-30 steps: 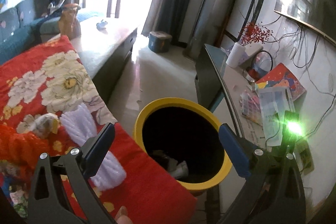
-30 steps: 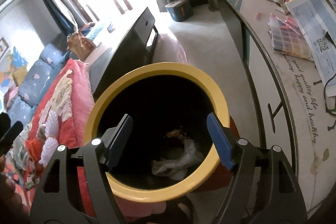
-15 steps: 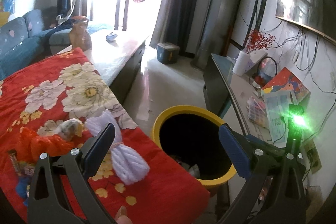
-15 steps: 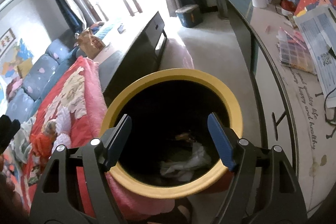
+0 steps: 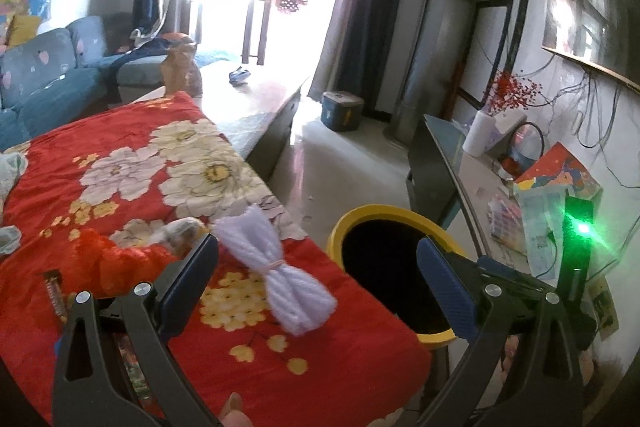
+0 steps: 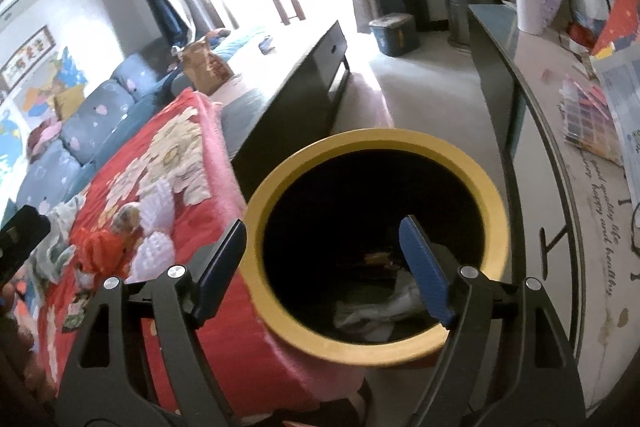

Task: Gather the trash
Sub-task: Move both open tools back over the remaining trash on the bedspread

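A yellow-rimmed black trash bin (image 5: 348,223) (image 6: 496,207) stands beside the red flowered blanket (image 5: 120,147) (image 6: 188,227). White crumpled trash (image 6: 384,307) lies in the bin. My left gripper (image 5: 316,283) is open and empty above the blanket's edge, near a pale purple yarn bundle (image 5: 276,267). A crumpled wrapper ball (image 5: 180,231), an orange bundle (image 5: 120,255) and a brown snack wrapper (image 5: 54,295) lie on the blanket. My right gripper (image 6: 320,263) is open and empty above the bin's mouth.
A dark side table (image 5: 452,163) (image 6: 560,155) with papers, a red book (image 5: 560,171) and a white vase (image 5: 480,135) runs right of the bin. A low table (image 5: 248,103) stands beyond the blanket, a blue sofa (image 5: 40,75) at left, a blue box (image 5: 342,111) on the floor.
Both grippers have pulled back and up from the bin. The left view has swung left, showing more of the blanket and the items on it. Both stay open.
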Demonstrator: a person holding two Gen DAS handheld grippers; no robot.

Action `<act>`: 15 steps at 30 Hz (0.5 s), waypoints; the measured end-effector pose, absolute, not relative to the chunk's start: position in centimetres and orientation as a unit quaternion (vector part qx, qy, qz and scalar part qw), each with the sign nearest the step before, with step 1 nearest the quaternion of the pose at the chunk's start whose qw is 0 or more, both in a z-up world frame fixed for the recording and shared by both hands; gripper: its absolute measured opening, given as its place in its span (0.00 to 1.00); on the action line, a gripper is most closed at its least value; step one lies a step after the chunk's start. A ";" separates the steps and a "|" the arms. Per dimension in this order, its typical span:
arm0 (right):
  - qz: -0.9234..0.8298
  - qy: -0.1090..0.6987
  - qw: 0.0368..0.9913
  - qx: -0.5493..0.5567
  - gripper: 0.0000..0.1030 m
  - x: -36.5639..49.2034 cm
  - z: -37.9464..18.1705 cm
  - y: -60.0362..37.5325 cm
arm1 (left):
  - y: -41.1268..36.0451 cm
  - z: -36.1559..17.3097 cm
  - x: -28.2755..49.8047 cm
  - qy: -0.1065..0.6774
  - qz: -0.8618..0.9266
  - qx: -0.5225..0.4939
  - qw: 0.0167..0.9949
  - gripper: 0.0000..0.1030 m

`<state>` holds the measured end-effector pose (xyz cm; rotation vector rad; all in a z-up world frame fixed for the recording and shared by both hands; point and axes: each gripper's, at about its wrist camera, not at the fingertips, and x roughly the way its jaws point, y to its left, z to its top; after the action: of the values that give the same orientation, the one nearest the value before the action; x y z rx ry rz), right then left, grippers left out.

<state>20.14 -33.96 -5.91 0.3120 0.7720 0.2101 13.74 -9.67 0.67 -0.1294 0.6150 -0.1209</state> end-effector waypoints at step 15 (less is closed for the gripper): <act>0.162 0.368 0.909 0.107 0.69 18.2 -4.3 -28.8 | -3.2 1.0 12.0 0.295 -0.002 -0.099 0.950 0.94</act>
<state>18.22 -28.78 -4.29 0.2203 0.7595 0.3342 11.97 -3.16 1.05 -0.2022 0.6005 -0.0047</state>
